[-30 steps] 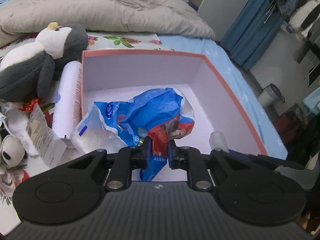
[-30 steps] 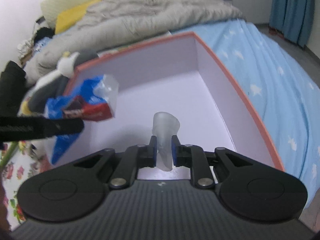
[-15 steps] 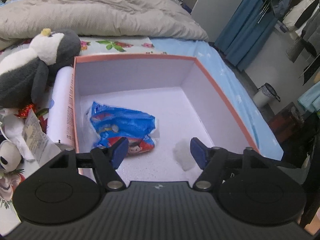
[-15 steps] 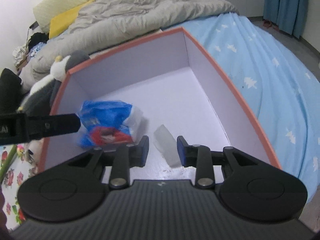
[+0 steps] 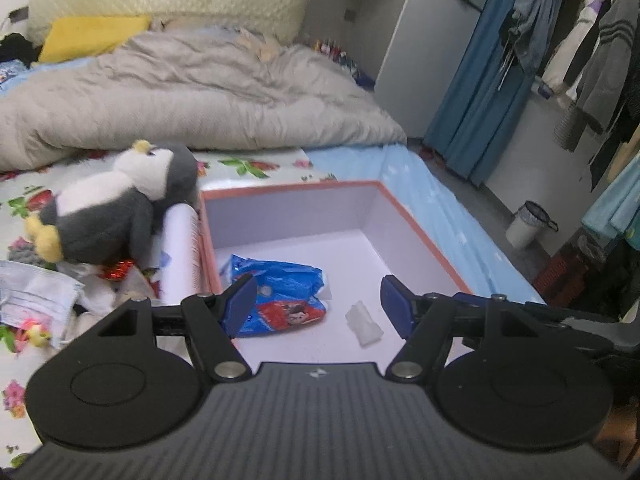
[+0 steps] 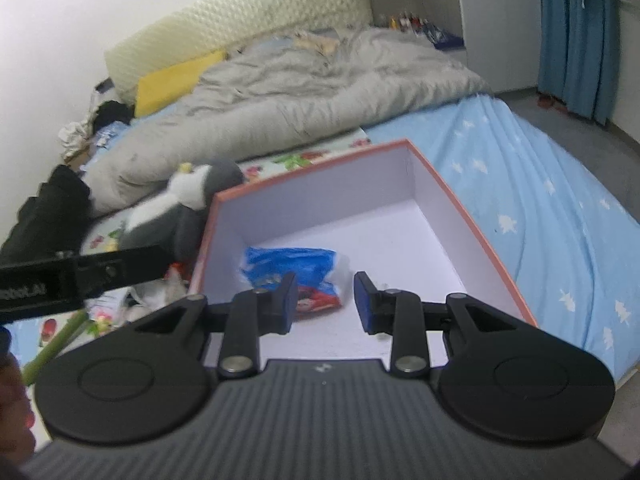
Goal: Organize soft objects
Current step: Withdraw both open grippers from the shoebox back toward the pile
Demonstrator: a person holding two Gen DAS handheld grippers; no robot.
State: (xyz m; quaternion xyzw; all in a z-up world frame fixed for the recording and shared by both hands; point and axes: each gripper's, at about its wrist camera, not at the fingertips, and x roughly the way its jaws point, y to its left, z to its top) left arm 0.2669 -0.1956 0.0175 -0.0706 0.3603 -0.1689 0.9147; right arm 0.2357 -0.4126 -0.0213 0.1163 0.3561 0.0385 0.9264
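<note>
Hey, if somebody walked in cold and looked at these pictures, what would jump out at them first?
Probably the orange-rimmed box on the bed, with a bright blue snack bag and a small clear plastic piece lying apart on its white floor. Both the left claw and the right claw hang open and empty above it. Just left of the box, a grey and white plush penguin slumps on the floral sheet.
</note>
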